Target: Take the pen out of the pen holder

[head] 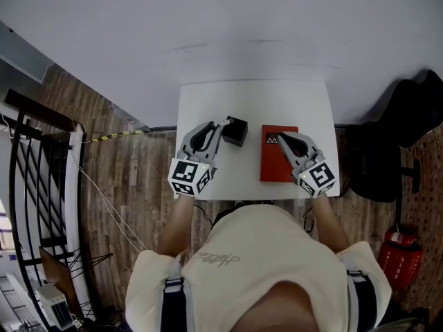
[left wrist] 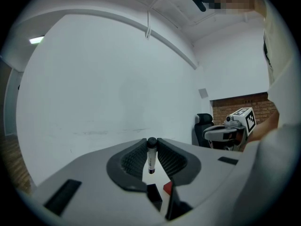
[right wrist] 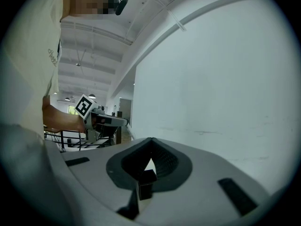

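Ok so the left gripper (left wrist: 151,147) has the pen (left wrist: 151,157) pinched between its jaws. The pen is upright, black cap at the top, light barrel hanging down. In the left gripper view its lower end sits above the black pen holder (left wrist: 153,197), with a sliver of white showing between the two, so the pen looks clear of the holder.

From the head view, the pen holder (head: 236,131) is a small black box around the middle of the white table (head: 249,97), a bit left of centre. The left gripper's tips are just beside its left side. A red book (head: 271,161) lies flat just right of the holder, apart from it. The right gripper (head: 282,139) is over that book, and in its own view the jaw tips meet, so it's closed up. There's a small dark block low in that gap and I can't tell what it is.

Room-wise, the whole back half of the table is bare up to the far edge, which runs along a white wall. The left strip of the table is bare too. The book's right edge is fairly near the table's right edge. Off the table there's a black office chair (head: 387,144) to the right and a black metal rack (head: 34,171) well off to the left on the wood floor (head: 131,178).
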{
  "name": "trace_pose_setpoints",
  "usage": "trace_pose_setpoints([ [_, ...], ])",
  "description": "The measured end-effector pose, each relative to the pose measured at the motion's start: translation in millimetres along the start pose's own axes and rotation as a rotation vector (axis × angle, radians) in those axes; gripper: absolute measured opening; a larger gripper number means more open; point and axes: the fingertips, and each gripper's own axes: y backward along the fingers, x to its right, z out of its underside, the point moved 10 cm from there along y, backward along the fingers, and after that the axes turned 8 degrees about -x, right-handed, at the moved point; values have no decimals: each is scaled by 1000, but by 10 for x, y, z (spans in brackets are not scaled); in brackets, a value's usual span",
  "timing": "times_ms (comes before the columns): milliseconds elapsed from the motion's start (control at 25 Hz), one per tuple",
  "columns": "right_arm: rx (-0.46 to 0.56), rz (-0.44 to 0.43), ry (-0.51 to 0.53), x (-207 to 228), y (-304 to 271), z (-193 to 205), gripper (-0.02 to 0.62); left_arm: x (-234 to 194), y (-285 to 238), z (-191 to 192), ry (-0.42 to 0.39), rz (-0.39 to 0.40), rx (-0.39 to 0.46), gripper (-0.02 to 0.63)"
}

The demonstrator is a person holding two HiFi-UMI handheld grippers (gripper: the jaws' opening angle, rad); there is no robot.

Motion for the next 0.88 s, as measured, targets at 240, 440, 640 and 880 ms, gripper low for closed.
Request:
trace_pose_setpoints([
  [240,2,-6,4,0,6,-1,6,18,17,9,6,-3,0,80],
  [440,12,1,9,-18,28,-10,6,30,45,23,5,-7,-4,80],
  [640,11,8,0,-14,55,-14,6,36,51,23,2,-4,-5,80],
  [880,2,2,1,-41,85,-27,6,34,44,57,9,-1,-11,80],
])
